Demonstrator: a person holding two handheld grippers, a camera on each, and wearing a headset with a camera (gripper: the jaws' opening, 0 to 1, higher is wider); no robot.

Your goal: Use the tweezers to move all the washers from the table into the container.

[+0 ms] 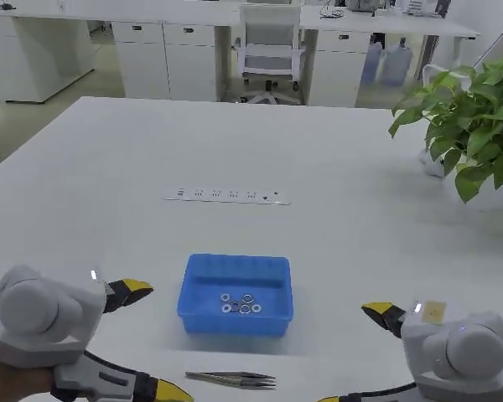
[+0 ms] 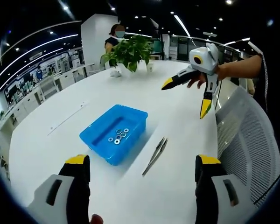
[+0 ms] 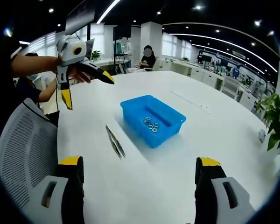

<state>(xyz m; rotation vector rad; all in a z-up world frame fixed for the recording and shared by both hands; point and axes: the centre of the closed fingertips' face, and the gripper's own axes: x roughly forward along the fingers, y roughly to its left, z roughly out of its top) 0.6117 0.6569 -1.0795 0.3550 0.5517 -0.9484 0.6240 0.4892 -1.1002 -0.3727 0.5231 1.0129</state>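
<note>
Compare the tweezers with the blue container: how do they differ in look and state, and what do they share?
The container is bright blue; the tweezers are silvery grey. The container is a broad open box; the tweezers are a thin strip lying flat. The container holds the washers; the tweezers hold nothing. Both rest on the white table, apart from each other.
</note>
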